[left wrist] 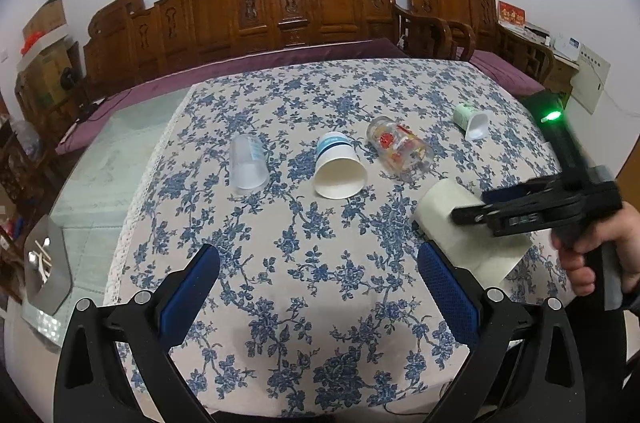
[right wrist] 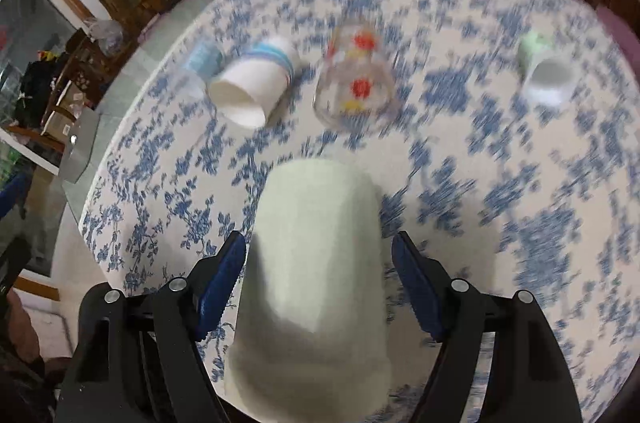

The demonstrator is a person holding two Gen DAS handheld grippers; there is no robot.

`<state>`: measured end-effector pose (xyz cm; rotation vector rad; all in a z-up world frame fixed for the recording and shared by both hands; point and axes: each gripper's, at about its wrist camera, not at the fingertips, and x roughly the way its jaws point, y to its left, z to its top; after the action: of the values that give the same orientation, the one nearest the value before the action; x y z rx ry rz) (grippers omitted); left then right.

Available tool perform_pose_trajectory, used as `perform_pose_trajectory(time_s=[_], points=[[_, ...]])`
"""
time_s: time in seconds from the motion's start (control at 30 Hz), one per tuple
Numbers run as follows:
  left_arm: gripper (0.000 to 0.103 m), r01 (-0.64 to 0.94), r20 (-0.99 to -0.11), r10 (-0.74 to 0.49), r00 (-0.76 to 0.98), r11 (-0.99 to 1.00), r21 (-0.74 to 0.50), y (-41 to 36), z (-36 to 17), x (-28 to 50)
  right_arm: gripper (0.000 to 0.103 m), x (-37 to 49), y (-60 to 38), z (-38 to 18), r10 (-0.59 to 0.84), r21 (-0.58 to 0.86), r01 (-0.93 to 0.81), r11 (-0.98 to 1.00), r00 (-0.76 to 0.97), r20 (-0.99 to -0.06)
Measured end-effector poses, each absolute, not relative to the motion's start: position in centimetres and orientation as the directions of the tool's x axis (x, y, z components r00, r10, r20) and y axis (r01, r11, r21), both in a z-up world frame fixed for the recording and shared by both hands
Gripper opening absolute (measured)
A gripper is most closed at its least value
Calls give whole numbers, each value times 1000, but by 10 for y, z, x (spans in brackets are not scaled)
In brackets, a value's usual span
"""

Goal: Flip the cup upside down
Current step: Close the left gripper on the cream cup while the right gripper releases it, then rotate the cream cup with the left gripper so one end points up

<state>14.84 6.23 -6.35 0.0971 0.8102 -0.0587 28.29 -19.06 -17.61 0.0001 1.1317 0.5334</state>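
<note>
One pale green cup (right wrist: 316,263) between our right gripper (right wrist: 320,287) fingers.
Pads sit just off its sides, grip unclear; closed base points far, mouth near. Left gripper (left wrist: 320,287) wide, empty.

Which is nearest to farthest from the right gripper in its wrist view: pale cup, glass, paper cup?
1. pale cup, between the right gripper fingers
2. glass, straight ahead, on its side
3. paper cup, ahead left, slightly farther
</note>
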Motion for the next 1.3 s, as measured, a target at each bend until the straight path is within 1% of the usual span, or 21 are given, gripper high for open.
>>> perform_pose_trajectory(time_s=[0.23,0.3,0.37,0.5,0.73,0.97,1.03,1.07,1.13,1.3], points=[[95,122,-741,-48,670,992,45,34,-68,157,79,230,-243,-124,364,156,-390,907,543,-757],[95,139,-751,-64,658,990,37,20,-71,163,85,218,-256,-118,352,139,-379,915,579,-736],[95,150,-757,-76,649,988,28,8,-74,168,88,204,-270,-114,332,113,-365,924,619,-712],[95,153,-779,-88,621,988,11,-17,-83,180,98,185,-290,-114,313,89,-349,933,664,-679],[95,103,-826,-81,558,994,-28,-38,-101,208,98,180,-296,-116,297,55,-352,934,684,-666],[81,36,-883,-120,453,993,-116,-35,-125,240,98,180,-300,-121,291,54,-349,936,678,-675],[79,16,-894,-138,426,989,-145,-34,-131,247,98,182,-301,-125,290,58,-345,937,673,-681],[79,5,-898,-161,410,985,-174,-33,-135,251,98,182,-302,-126,289,57,-346,937,670,-683],[79,-9,-901,-176,396,981,-195,-33,-139,254,98,183,-302,-128,285,54,-344,938,669,-686],[79,-13,-912,-202,358,975,-221,-41,-147,262,98,185,-305,-131,285,58,-341,938,667,-688]])
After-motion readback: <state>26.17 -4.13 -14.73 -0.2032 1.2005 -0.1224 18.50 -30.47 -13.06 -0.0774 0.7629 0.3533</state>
